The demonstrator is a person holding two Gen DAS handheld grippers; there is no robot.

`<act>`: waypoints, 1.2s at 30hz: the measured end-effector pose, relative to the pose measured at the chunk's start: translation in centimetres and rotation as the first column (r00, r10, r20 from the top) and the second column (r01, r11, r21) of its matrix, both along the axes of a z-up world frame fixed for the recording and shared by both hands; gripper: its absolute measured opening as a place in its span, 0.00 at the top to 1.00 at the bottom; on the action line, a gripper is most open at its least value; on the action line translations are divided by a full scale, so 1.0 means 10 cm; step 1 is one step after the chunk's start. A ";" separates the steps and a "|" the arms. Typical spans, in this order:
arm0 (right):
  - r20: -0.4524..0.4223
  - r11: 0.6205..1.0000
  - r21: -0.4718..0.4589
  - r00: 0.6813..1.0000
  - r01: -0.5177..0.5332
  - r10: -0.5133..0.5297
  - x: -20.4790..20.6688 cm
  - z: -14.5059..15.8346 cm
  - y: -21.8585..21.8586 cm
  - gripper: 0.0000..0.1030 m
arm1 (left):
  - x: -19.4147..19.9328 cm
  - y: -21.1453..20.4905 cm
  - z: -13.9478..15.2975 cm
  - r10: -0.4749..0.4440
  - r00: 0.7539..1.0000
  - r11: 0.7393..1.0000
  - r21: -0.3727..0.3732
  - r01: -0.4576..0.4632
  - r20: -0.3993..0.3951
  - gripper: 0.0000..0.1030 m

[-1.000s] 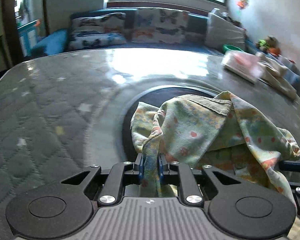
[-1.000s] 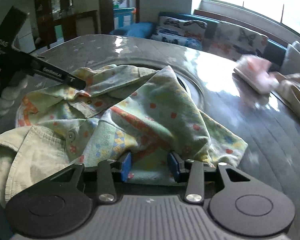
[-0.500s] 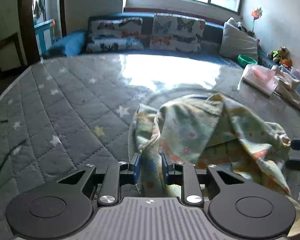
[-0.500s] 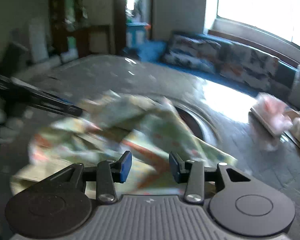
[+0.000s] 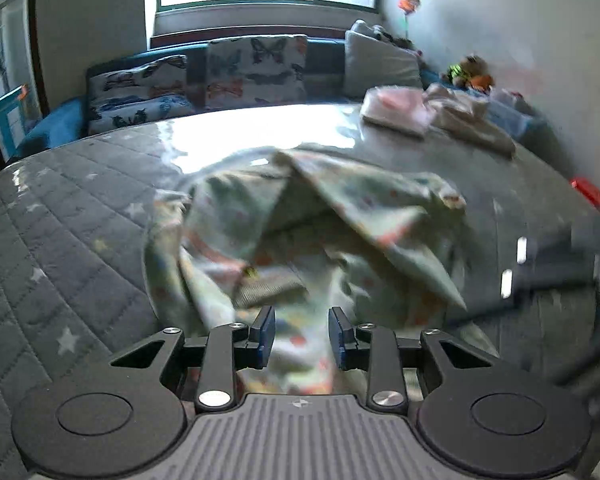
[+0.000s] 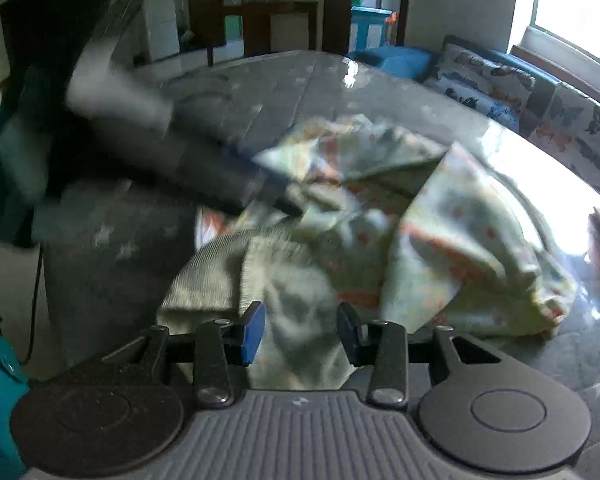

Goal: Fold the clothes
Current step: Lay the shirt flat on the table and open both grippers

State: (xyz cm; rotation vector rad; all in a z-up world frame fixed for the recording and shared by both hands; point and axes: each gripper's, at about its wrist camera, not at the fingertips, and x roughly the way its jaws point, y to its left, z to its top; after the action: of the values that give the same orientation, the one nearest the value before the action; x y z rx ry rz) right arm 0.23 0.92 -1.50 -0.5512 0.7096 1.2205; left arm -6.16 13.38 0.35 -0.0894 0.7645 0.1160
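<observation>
The flowery garment (image 5: 300, 216) lies bunched up on the grey quilted table (image 5: 68, 240) — not folded yet. The left gripper (image 5: 301, 334) has just been opening, with cloth lying loose between its jaws. The right gripper (image 6: 300, 332) is parted too, cloth between its blue pads (image 6: 252, 334) but not squeezed — likely so both can take a better hold.

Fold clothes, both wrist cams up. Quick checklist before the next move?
1. Left gripper let go: ok. Its jaws have just been opening, and the pads stand apart with the garment loose between them.
2. Right gripper grip: cannot tell. Fabric lies between the pads, but blur hides contact.
3. Garment spread flat: not ok, bunched in a heap.
4. Garment apart from the pink folded pile: ok.
5. Sharp views: not ok, both blurred.
</observation>
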 end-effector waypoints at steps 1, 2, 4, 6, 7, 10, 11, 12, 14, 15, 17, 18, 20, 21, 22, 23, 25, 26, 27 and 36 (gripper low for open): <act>0.006 1.000 0.013 1.000 0.014 -0.014 0.04 0.06 -0.01 0.61 | 0.00 -0.02 -0.04 -0.002 1.000 1.000 0.000 0.002 -0.005 0.69; 0.018 0.999 0.026 0.999 0.032 -0.033 0.10 0.13 0.00 0.61 | 0.00 -0.03 -0.08 -0.003 1.000 1.000 -0.005 0.002 -0.014 0.69; 0.049 0.996 0.051 0.996 0.071 -0.073 0.23 0.25 0.04 0.61 | 0.00 -0.02 -0.14 0.006 1.000 1.000 -0.025 -0.007 -0.026 0.69; 0.083 0.991 0.072 0.990 0.112 -0.118 0.37 0.36 0.12 0.61 | -0.03 -0.04 -0.16 0.010 1.000 1.000 -0.026 -0.010 -0.019 0.69; 0.088 0.989 0.080 0.987 0.128 -0.135 0.44 0.39 0.16 0.61 | -0.04 -0.05 -0.17 0.013 1.000 1.000 -0.025 -0.013 -0.017 0.68; 0.094 0.980 0.104 0.979 0.171 -0.181 0.71 0.46 0.34 0.61 | -0.08 -0.06 -0.18 0.023 1.000 0.999 -0.024 -0.023 -0.011 0.66; 0.090 0.977 0.108 0.977 0.184 -0.194 0.84 0.45 0.44 0.61 | -0.08 -0.07 -0.18 0.027 1.000 0.999 -0.024 -0.027 -0.008 0.66; 0.086 0.975 0.111 0.975 0.195 -0.204 0.92 0.43 0.52 0.61 | -0.09 -0.06 -0.18 0.030 1.000 0.999 -0.025 -0.030 -0.006 0.66; 0.081 0.969 0.114 0.970 0.220 -0.230 1.09 0.39 0.68 0.61 | -0.10 -0.05 -0.18 0.035 0.999 0.999 -0.028 -0.035 -0.002 0.66; 0.075 0.964 0.117 0.966 0.237 -0.247 1.16 0.36 0.75 0.61 | -0.10 -0.04 -0.17 0.038 0.999 0.999 -0.029 -0.038 0.000 0.66; 0.059 0.956 0.117 0.959 0.269 -0.277 1.33 0.28 0.89 0.61 | -0.09 -0.03 -0.18 0.039 0.999 0.999 -0.029 -0.039 0.001 0.66; 0.057 0.949 0.117 0.952 0.293 -0.301 1.41 0.26 0.94 0.61 | -0.09 -0.03 -0.19 0.039 0.999 0.999 -0.029 -0.039 0.002 0.66; 0.025 0.937 0.108 0.941 0.333 -0.338 1.58 0.19 1.05 0.62 | -0.09 -0.02 -0.20 0.040 0.999 0.999 -0.031 -0.040 0.002 0.65; 0.005 0.930 0.100 0.934 0.354 -0.356 1.67 0.14 1.12 0.62 | -0.10 -0.02 -0.20 0.040 0.999 0.999 -0.032 -0.040 0.002 0.65; -0.005 0.927 0.082 0.930 0.366 -0.367 1.73 0.09 1.15 0.62 | -0.10 -0.01 -0.19 0.041 0.999 0.999 -0.034 -0.041 0.002 0.65; -0.015 0.924 0.064 0.926 0.377 -0.377 1.80 0.05 1.19 0.64 | -0.10 0.00 -0.20 0.041 0.999 0.999 -0.036 -0.041 0.003 0.65; -0.022 0.924 0.037 0.925 0.381 -0.380 1.86 -0.02 1.22 0.78 | -0.10 0.01 -0.19 0.042 0.999 0.998 -0.040 -0.042 0.005 0.64; -0.020 0.926 0.027 0.927 0.376 -0.375 1.87 -0.04 1.22 0.83 | -0.11 0.02 -0.20 0.042 0.999 0.998 -0.041 -0.042 0.006 0.64; -0.017 0.929 0.019 0.929 0.370 -0.370 1.87 -0.06 1.21 0.87 | -0.11 0.03 -0.20 0.042 0.999 0.998 -0.043 -0.041 0.007 0.64; 0.121 0.921 0.109 0.915 0.374 -0.385 1.63 0.26 0.87 0.97 | -0.10 0.07 -0.21 0.036 0.999 0.999 -0.039 -0.035 0.010 0.59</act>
State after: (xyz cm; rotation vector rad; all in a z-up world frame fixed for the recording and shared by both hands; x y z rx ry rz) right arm 16.50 9.61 1.13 -0.4007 0.6087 0.8341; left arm -7.18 14.07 -1.72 -0.1407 0.7545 0.1341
